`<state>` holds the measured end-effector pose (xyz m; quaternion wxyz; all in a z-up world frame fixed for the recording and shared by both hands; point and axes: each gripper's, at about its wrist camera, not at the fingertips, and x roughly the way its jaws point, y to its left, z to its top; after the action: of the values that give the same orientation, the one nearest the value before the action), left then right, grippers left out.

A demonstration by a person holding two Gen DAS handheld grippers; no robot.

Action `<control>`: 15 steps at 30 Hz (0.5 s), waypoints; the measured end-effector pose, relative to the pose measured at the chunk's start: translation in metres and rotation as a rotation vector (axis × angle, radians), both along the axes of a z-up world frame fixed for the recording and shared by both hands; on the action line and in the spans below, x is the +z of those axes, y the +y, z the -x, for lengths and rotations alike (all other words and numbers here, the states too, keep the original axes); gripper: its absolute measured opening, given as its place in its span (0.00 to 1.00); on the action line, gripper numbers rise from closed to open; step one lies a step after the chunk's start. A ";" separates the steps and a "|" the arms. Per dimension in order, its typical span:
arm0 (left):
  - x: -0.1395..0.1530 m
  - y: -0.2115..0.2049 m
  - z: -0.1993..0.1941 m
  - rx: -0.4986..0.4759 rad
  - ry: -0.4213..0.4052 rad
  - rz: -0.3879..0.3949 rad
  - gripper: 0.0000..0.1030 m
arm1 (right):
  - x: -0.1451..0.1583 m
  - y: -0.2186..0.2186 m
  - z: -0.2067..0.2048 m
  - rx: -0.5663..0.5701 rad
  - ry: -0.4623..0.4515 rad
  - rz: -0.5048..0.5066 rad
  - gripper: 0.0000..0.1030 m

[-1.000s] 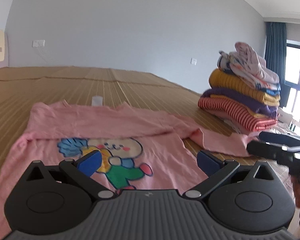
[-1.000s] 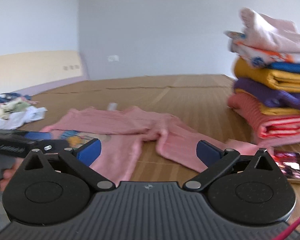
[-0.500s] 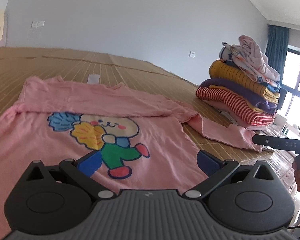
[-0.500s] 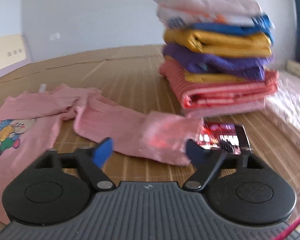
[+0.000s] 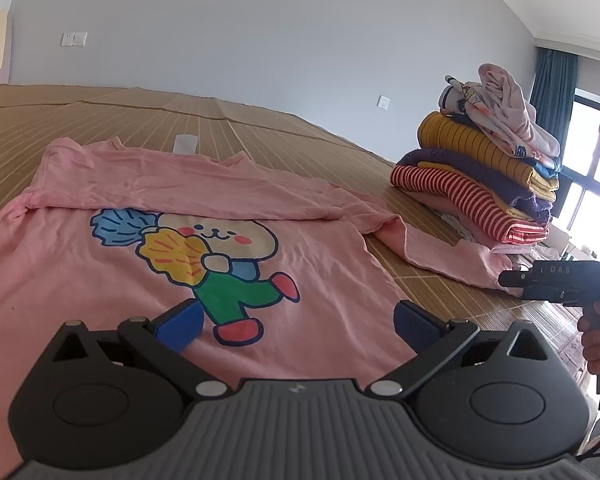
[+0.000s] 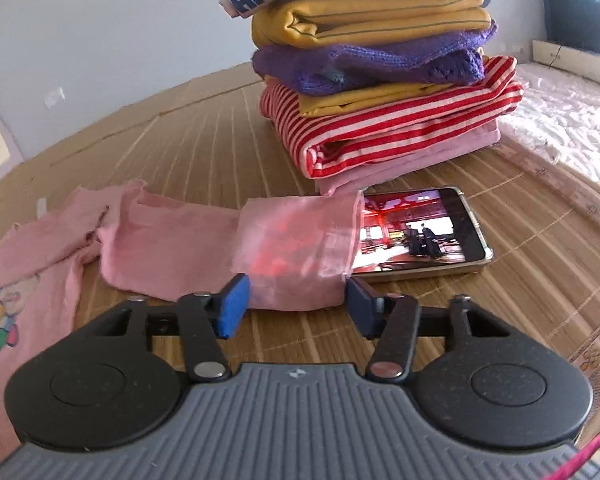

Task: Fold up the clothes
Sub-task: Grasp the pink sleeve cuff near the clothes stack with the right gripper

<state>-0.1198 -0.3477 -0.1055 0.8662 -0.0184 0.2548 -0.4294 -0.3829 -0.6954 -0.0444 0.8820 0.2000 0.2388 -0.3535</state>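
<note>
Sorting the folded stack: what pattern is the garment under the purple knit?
Red and white stripes on the striped garment; right wrist view shows it best.

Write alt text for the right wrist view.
The right gripper is closing its fingers around the cuff of a pink shirt's sleeve, which lies on a bamboo mat partly over a lit phone. A stack of folded clothes stands behind.

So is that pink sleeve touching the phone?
Touching. The right wrist view shows the sleeve cuff draped over the near end of the phone, covering part of its lit screen.
</note>
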 end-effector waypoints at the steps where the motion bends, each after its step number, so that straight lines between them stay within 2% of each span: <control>1: 0.000 0.000 0.000 0.000 0.001 -0.001 1.00 | 0.000 0.000 0.000 0.001 0.012 0.009 0.32; 7: 0.000 -0.002 0.000 0.001 0.004 -0.011 1.00 | 0.002 -0.003 0.003 0.052 0.010 0.020 0.12; 15: -0.001 -0.001 0.000 0.000 0.000 -0.009 1.00 | 0.040 0.017 -0.014 0.207 -0.131 0.076 0.10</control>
<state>-0.1200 -0.3490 -0.1062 0.8662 -0.0144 0.2568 -0.4283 -0.3689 -0.6784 -0.0046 0.9345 0.1632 0.1863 -0.2558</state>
